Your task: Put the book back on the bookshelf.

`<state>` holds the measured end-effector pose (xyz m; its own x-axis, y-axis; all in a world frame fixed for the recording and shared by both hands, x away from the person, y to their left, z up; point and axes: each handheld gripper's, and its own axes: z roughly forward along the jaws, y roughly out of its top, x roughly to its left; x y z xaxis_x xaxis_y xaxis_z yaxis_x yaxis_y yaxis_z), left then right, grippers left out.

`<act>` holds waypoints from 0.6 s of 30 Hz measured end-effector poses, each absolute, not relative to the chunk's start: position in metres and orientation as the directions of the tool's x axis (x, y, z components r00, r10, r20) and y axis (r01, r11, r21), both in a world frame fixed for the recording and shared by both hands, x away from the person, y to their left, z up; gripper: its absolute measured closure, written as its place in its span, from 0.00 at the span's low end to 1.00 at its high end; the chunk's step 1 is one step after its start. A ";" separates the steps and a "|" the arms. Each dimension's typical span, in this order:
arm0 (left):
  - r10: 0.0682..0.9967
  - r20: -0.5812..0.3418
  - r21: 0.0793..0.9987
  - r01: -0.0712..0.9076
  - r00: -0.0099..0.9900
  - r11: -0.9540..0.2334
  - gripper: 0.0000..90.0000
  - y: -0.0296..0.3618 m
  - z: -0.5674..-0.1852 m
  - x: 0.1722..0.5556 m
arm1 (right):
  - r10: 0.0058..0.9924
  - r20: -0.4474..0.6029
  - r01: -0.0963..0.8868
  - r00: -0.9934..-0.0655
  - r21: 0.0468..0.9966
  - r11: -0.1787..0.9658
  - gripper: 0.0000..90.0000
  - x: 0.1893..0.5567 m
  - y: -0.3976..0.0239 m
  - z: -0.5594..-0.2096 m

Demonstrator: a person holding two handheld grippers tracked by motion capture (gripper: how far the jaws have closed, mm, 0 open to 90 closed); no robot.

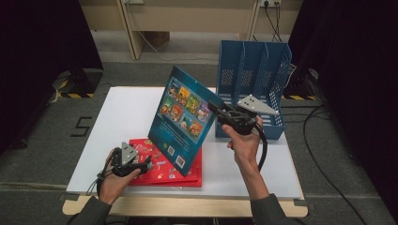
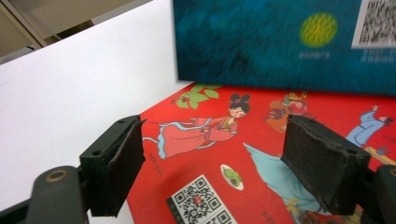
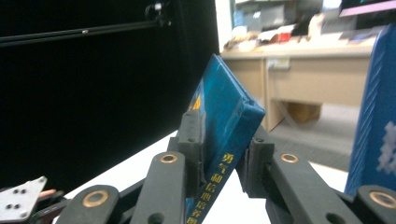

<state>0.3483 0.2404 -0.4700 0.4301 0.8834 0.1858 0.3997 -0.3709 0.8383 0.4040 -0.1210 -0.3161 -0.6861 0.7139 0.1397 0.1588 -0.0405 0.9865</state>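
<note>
**Blue book gripped by its spine, red book lying under open jaws**

The right gripper (image 1: pixel 217 111) is clamping the blue book (image 1: pixel 184 119) by its spine – in the right gripper view the two pads are pressing on either side of the book (image 3: pixel 227 130), with yellow lettering running down the spine between them. The book is sticking out ahead of the jaws, tilted on edge, its lower corner hanging just over the red book (image 1: pixel 155 164). The picture-covered face is turned toward the person. Just behind this gripper, on its far side, the blue file rack (image 1: pixel 251 86) is standing on the white board (image 1: pixel 122 117).

The left gripper (image 1: pixel 149 164) is lying low over the red book's near left corner, its jaws standing wide apart with nothing between the pads. In the left gripper view the red cover (image 2: pixel 224 154) is spreading out beneath and ahead of the jaws – a figure in a red robe and a QR code are showing between them. The blue book's lower edge (image 2: pixel 280 42) is hanging just ahead of the jaws, blurred. To this gripper's left the bare white board (image 2: pixel 79 79) is stretching away.
</note>
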 end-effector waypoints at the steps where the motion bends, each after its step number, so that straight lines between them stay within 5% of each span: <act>1: 0.884 0.183 0.839 0.400 0.429 -0.368 0.22 0.241 -0.470 0.348 | 0.722 0.114 0.133 -0.682 0.991 -0.031 0.84 0.399 -0.119 -0.312; 9: 0.895 0.168 0.847 0.404 0.414 -0.346 0.22 0.250 -0.468 0.349 | 0.727 -0.009 0.000 -0.686 1.000 0.012 0.89 0.366 -0.096 -0.296; 18: 0.927 0.123 0.855 0.437 0.353 -0.280 0.22 0.273 -0.468 0.352 | 0.761 -0.024 0.009 -0.648 0.999 0.039 0.87 0.354 -0.088 -0.305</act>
<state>0.3520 0.2731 -0.4685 0.3533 0.9274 0.1231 0.4366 -0.2798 0.8550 0.3539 -0.0877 -0.3053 -0.6479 0.7613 -0.0241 0.0085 0.0388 0.9992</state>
